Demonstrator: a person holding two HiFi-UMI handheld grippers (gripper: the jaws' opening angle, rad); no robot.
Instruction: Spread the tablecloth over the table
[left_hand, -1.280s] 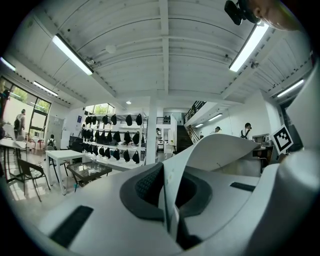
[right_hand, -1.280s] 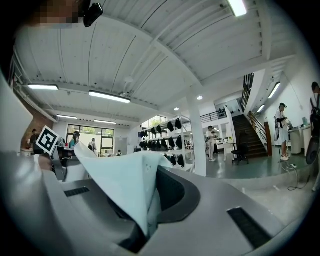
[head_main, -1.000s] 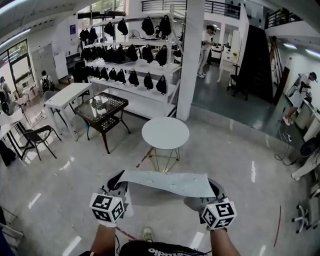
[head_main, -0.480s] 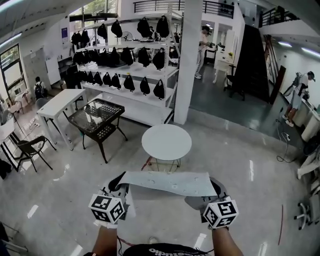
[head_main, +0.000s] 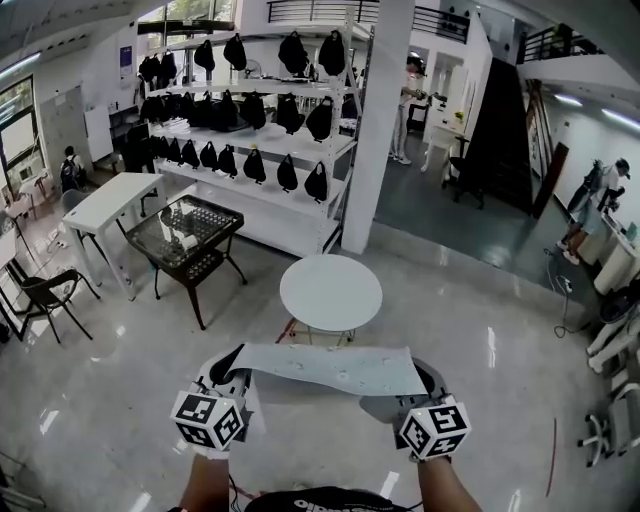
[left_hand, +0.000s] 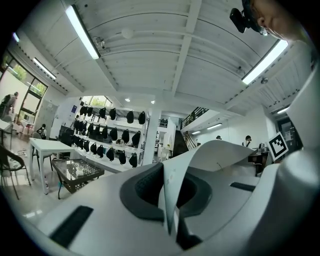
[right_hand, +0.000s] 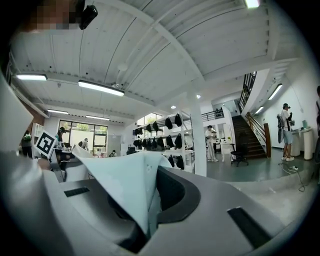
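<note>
A pale tablecloth (head_main: 330, 368) with small dark specks hangs stretched between my two grippers, low in the head view. My left gripper (head_main: 232, 372) is shut on its left end, my right gripper (head_main: 428, 382) is shut on its right end. In the left gripper view the tablecloth (left_hand: 172, 192) is pinched edge-on between the jaws and curls away to the right. In the right gripper view the tablecloth (right_hand: 127, 185) rises from the closed jaws and bends left. A round white table (head_main: 330, 291) on thin metal legs stands just beyond the cloth.
A black glass-topped table (head_main: 185, 230) and a white desk (head_main: 110, 200) stand at the left, with a black chair (head_main: 40, 295) nearer the edge. A white pillar (head_main: 375, 120) and shelves of black bags (head_main: 250, 130) lie behind. A person (head_main: 590, 200) stands far right.
The round table and the rest of the room have drawn nearer and lower in the head view. Both grippers keep the cloth stretched between them the same way.
</note>
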